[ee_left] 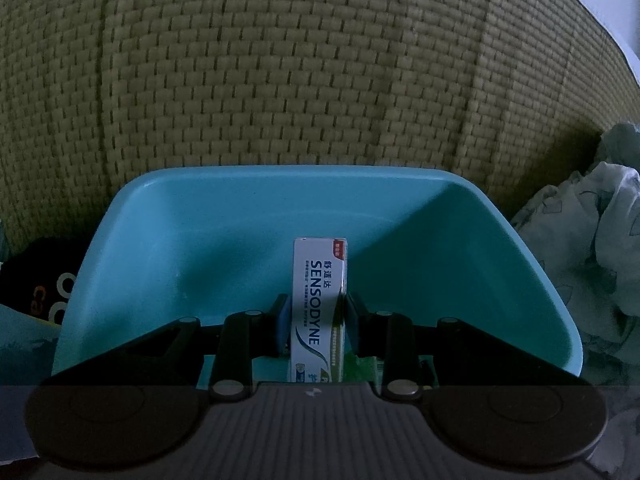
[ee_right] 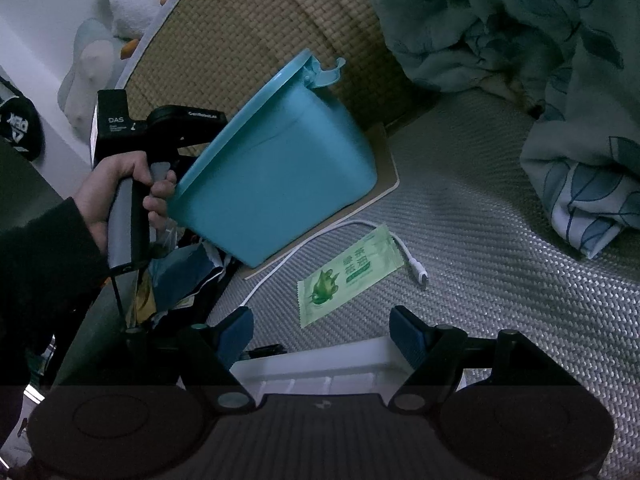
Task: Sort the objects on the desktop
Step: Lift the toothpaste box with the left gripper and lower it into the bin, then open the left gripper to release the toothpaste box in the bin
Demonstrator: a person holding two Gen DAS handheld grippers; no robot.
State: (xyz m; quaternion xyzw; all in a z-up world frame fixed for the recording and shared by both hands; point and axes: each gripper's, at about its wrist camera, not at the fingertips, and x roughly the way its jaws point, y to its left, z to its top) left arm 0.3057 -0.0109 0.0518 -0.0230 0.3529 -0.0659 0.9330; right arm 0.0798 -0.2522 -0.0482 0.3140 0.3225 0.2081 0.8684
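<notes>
Firmly pinching a Sensodyne toothpaste box (ee_left: pixel 319 308) in the left gripper (ee_left: pixel 316 322) over the teal bin (ee_left: pixel 460 248) — right gripper (ee_right: pixel 322 332) gaping wide, holding nothing, above a green sachet (ee_right: pixel 348 276).

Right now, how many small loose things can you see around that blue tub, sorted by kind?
Toothpaste boxes: 1, the Sensodyne box held by the left gripper over the blue tub
Green sachets: 1
White cables: 1
Total: 3
</notes>
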